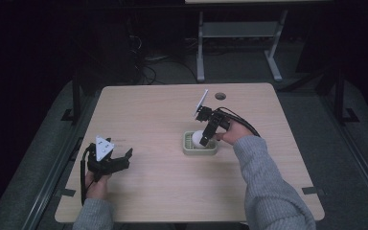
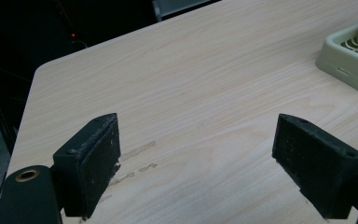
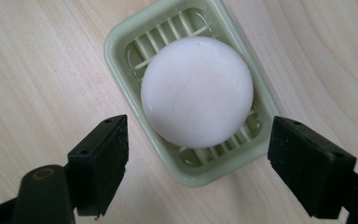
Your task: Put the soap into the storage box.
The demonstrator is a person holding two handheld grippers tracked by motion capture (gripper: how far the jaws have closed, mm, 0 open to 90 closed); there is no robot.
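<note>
Right now the work centres on a round white soap lying in a pale green soap dish, which stands on the wooden table a little right of the middle, nearer the front edge than the far one. The right gripper hangs directly over the dish, pointing down at it. In the right gripper view its two black jaws stand wide apart, one on either side of the soap and dish, with nothing between the pads; they hold nothing and touch neither soap nor dish as far as can be seen. The soap sits flat on the slotted floor of the dish, covering most of it and leaving the slats bare at both ends.

The left gripper rests low near the front left corner of the table, well apart from the dish. Its jaws are likewise spread wide and empty, with bare wood between them in the left gripper view, where a corner of the dish shows off to one side.

Judging by this, either the soap has just been set into the dish and only the lifting away remains, or the grasp has not yet begun. The pictures cannot settle which.
</note>
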